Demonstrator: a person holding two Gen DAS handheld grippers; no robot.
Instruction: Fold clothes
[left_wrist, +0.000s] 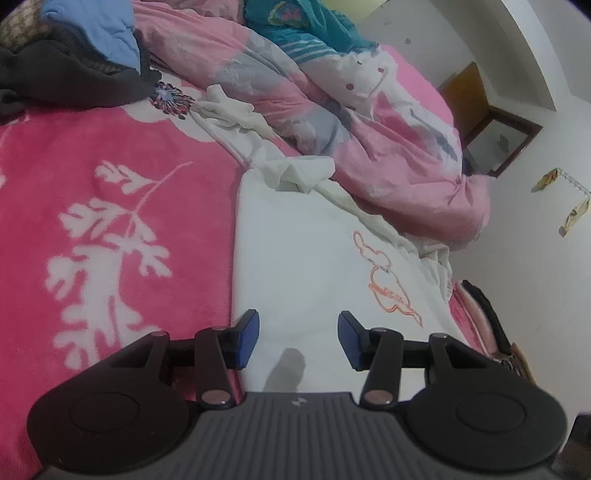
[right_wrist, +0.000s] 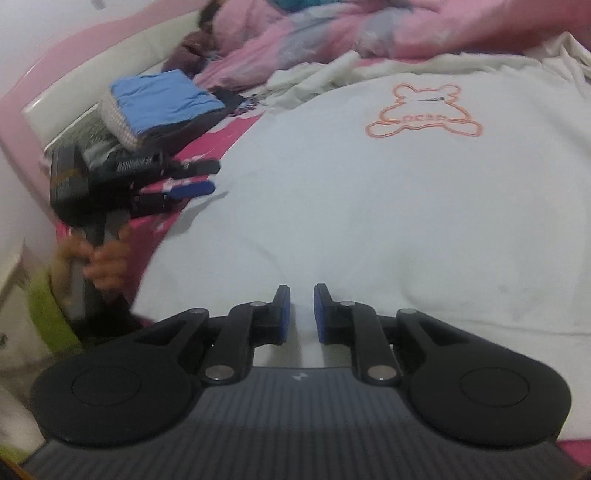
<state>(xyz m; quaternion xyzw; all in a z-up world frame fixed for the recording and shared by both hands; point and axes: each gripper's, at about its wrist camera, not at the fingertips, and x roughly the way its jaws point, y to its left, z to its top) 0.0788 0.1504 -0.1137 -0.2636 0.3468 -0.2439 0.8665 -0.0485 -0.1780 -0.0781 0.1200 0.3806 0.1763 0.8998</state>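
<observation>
While a pink floral blanket (left_wrist: 110, 206) covered the bed, a white T-shirt (right_wrist: 369, 206) with an orange bear outline (right_wrist: 424, 110) was spread flat upon it, beside a rumpled pink quilt (left_wrist: 388, 147). A stack of folded clothes (right_wrist: 162, 107), topped in blue, was seen near the headboard. The left gripper (left_wrist: 298, 339) was held over the shirt's edge, its jaws wide apart and empty. The right gripper (right_wrist: 301, 314) was poised above the hem, jaws narrowly parted, nothing visibly pinched.
</observation>
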